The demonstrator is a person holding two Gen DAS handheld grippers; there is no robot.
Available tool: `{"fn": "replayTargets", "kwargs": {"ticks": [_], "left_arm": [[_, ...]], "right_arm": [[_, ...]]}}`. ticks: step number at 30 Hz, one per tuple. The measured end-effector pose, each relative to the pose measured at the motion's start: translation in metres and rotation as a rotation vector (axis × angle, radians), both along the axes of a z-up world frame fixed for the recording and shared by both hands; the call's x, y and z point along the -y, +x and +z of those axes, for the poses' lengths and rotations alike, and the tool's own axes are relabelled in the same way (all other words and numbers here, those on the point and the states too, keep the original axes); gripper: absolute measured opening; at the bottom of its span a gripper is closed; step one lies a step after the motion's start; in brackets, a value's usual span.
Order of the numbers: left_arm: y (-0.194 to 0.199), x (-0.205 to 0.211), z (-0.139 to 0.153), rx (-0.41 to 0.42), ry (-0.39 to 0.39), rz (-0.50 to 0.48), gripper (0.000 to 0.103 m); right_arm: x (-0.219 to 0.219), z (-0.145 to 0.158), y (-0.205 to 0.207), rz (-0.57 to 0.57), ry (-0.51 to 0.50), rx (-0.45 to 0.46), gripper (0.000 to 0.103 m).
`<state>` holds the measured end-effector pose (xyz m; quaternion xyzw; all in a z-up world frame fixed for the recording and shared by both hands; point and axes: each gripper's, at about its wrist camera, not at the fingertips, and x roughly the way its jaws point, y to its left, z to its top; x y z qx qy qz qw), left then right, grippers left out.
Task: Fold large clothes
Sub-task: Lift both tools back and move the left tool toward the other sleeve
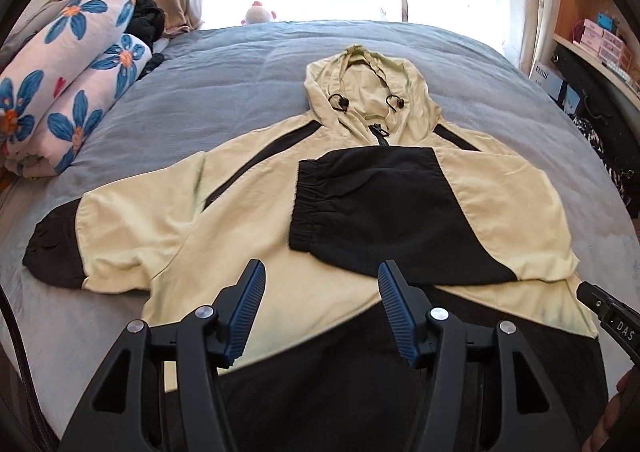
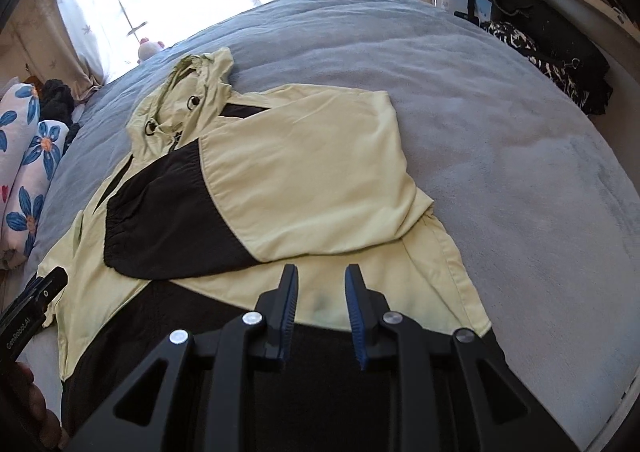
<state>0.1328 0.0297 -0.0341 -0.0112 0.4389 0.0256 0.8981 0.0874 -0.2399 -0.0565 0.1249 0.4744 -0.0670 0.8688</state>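
Observation:
A pale yellow and black hooded jacket (image 1: pixel 240 212) (image 2: pixel 300 172) lies face up on the grey bed (image 1: pixel 200 92). One sleeve is folded across the chest, and its black cuff (image 1: pixel 312 204) (image 2: pixel 120 228) rests near the zip. The other sleeve lies spread out to the left, ending in a black cuff (image 1: pixel 52 248). The hood (image 1: pixel 368 80) points toward the window. My left gripper (image 1: pixel 322 266) hovers open above the black hem, nothing between its fingers. My right gripper (image 2: pixel 320 270) hangs above the hem's right side, its jaws a little apart and empty.
A rolled floral quilt (image 1: pixel 68 92) and dark clothes (image 1: pixel 150 20) lie at the bed's left. A plush toy (image 1: pixel 258 14) sits by the curtained window. Shelves (image 1: pixel 592 32) and a black bag (image 2: pixel 540 32) stand at the right. Bare grey bedding (image 2: pixel 520 172) extends right of the jacket.

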Motion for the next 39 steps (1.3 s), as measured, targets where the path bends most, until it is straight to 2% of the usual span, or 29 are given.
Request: {"fn": "replayTargets", "kwargs": {"ticks": [6, 11, 23, 32, 39], "left_arm": [[-0.036, -0.010, 0.023, 0.017, -0.013, -0.004, 0.060], [-0.069, -0.017, 0.038, 0.037, 0.002, -0.013, 0.063], [-0.127, -0.068, 0.065, 0.092, -0.015, 0.015, 0.068], [-0.138, -0.127, 0.063, 0.083, -0.040, 0.072, 0.068], [-0.128, -0.193, 0.050, 0.051, -0.081, 0.151, 0.068]], "right_arm": [[-0.017, 0.018, -0.030, 0.031, -0.001, 0.028, 0.025], [-0.035, 0.033, -0.057, 0.063, -0.024, 0.055, 0.037], [-0.097, 0.062, -0.104, 0.179, -0.061, 0.121, 0.038], [-0.156, 0.078, -0.109, 0.266, -0.059, 0.190, 0.038], [-0.204, 0.081, -0.088, 0.339, -0.056, 0.219, 0.038]]}}
